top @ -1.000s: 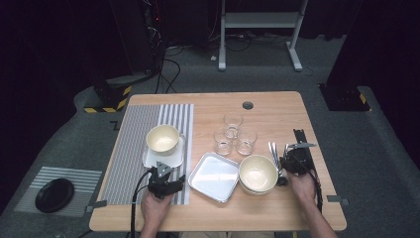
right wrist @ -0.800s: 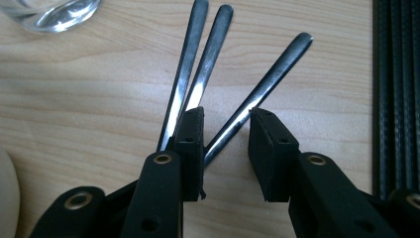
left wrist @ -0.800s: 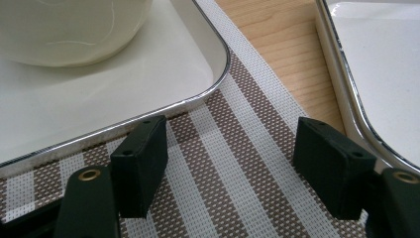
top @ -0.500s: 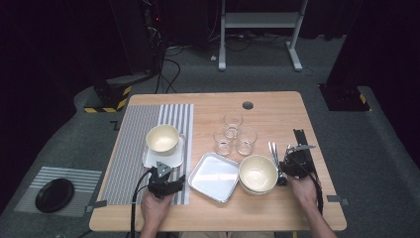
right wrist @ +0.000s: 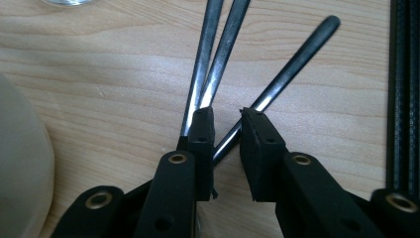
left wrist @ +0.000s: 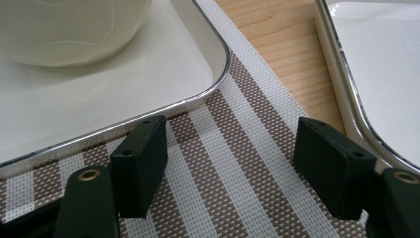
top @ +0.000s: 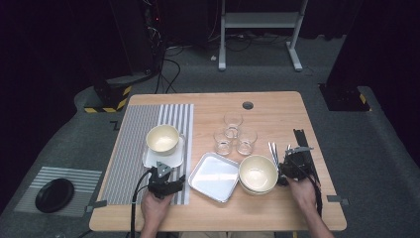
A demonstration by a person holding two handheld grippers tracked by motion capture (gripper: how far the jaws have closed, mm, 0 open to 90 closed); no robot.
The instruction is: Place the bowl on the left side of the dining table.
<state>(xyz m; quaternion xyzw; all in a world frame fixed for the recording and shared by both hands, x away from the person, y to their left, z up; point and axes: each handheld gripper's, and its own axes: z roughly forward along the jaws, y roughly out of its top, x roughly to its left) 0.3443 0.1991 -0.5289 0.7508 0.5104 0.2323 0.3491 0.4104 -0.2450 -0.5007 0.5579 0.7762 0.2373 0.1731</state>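
Steel cutlery handles [right wrist: 277,84] lie between bowl [right wrist: 20,178] and black strip [right wrist: 403,94].

No readable text, label, brand, number or sign appears anywhere.

Bright, evenly lit table [top: 277,106] amid dark surroundings; close views sharp, faint glare.

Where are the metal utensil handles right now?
In the high view the metal utensil handles lie on the table's right side, between the stacked bowls and a black strip, just ahead of the right tongs.
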